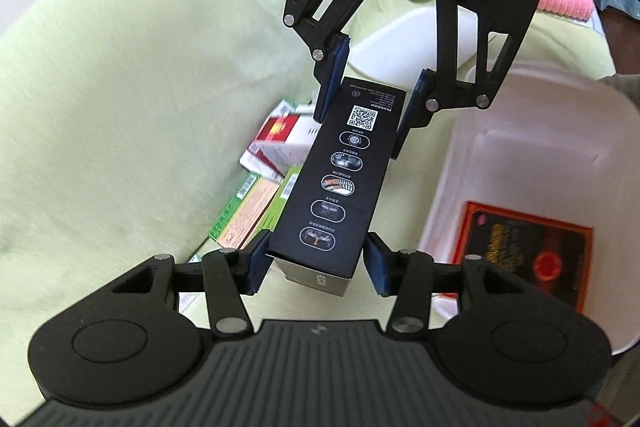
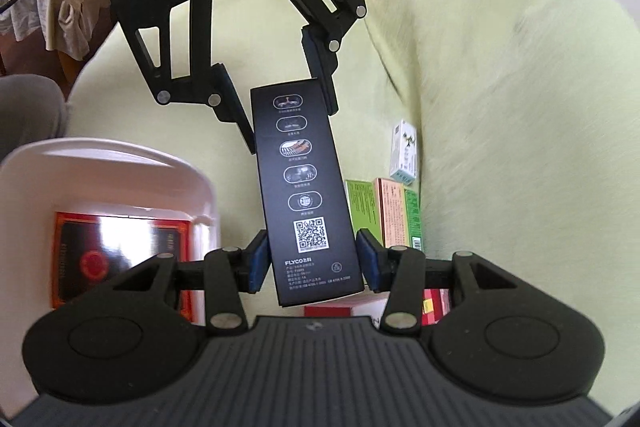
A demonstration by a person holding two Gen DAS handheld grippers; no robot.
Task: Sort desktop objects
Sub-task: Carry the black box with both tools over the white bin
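**Black box held at both ends**

We see a long black box (image 1: 334, 183) lifted above the pale green cloth (image 1: 120, 87), with a gripper at each end. Our left gripper (image 1: 316, 263) has its blue pads against the box's near end in the left wrist view. The right gripper (image 2: 310, 261) holds the opposite end — the one with the QR code and FLYCO lettering. Each gripper shows at 12 o'clock in the other's camera, its pads against the box's sides.

At 3 o'clock of the box in the left view sits a white bin (image 1: 568, 163), with an orange-and-black packet (image 1: 524, 255) lying inside. At 9 o'clock small cartons — green boxes (image 1: 248, 211) and a red-and-white pack (image 1: 280, 143) — lie clustered on the cloth.
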